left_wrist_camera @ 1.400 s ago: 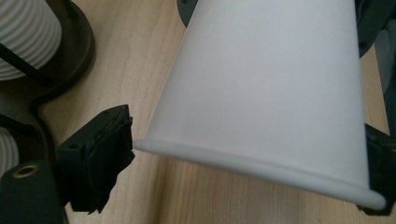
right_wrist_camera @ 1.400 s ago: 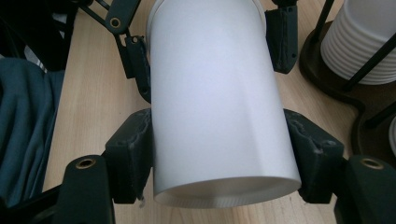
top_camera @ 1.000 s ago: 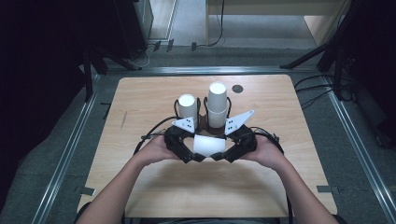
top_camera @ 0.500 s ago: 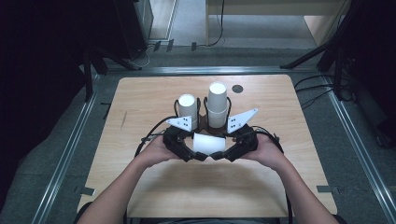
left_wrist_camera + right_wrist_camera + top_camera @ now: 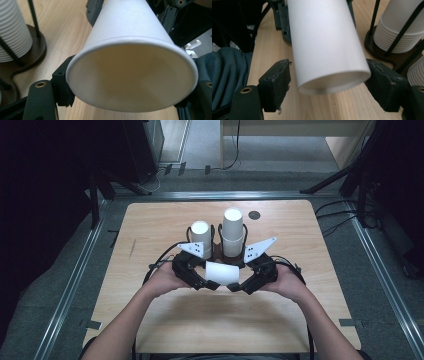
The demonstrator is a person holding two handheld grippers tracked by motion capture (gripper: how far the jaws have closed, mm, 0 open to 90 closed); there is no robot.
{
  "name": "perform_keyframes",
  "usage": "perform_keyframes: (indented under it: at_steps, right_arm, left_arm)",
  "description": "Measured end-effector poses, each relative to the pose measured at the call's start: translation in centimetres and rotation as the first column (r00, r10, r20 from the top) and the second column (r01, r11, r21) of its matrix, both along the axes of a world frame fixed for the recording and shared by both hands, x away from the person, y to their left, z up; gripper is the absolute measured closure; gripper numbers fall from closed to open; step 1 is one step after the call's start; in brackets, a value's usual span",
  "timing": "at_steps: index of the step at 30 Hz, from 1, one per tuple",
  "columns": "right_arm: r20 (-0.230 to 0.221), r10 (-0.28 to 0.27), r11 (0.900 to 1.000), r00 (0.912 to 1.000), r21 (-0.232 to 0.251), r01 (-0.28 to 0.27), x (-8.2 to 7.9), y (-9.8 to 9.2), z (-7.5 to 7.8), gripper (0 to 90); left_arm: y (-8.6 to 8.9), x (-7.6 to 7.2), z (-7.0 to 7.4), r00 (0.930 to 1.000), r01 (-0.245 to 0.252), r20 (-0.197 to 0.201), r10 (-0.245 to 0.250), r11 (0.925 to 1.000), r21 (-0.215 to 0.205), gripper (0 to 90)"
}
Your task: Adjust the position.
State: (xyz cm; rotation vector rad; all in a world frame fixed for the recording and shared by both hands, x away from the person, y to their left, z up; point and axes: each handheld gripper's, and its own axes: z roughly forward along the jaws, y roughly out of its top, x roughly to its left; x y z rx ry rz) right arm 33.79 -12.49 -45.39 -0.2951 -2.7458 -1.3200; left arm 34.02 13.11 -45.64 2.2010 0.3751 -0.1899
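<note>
A white paper cup [image 5: 222,273] lies on its side in the air between my two grippers, just in front of the cup stand. My left gripper [image 5: 123,97] has its pads [image 5: 62,87] pressed on the cup's wide open rim [image 5: 130,42], and its jaws have just been closing on it. My right gripper [image 5: 329,85] straddles the cup's narrow base [image 5: 329,62]. Its jaws have just been opening, and a gap shows at its left pad [image 5: 275,85]. From above, the left gripper [image 5: 211,283] and the right gripper [image 5: 236,286] meet at the cup.
Two stacks of white cups [image 5: 201,238] [image 5: 233,232] stand in a dark wire holder [image 5: 217,251] right behind the grippers. A small dark disc [image 5: 254,215] lies farther back on the wooden table [image 5: 150,230]. Metal rails [image 5: 70,285] run along both sides.
Both hands stay where they were, with the cup between them. No clear shift shows from above.
</note>
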Motion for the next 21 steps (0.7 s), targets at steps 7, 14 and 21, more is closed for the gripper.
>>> perform_keyframes:
  at_steps: [7, 14, 21]
  right_arm:
    - [0.006, -0.032, 0.997, 0.9995, -0.066, 0.032, 0.1, 0.0, -0.6, 22.8]
    - [0.029, -0.046, 0.994, 0.9985, -0.099, 0.049, 0.2, 0.2, -1.0, 22.7]
    - [0.050, -0.041, 0.990, 0.9979, -0.132, 0.048, 0.2, 0.6, -1.5, 22.7]
  left_arm:
    - [0.4, 0.2, 0.5, 0.9993, -0.028, 0.027, 0.026, 0.9954, 0.092, 25.3]
    - [0.4, 0.3, 0.5, 0.9992, -0.033, 0.027, 0.028, 0.9806, 0.193, 25.2]
    - [-0.4, 0.7, 0.4, 0.9988, -0.008, 0.048, -0.005, 0.9667, 0.256, 25.2]
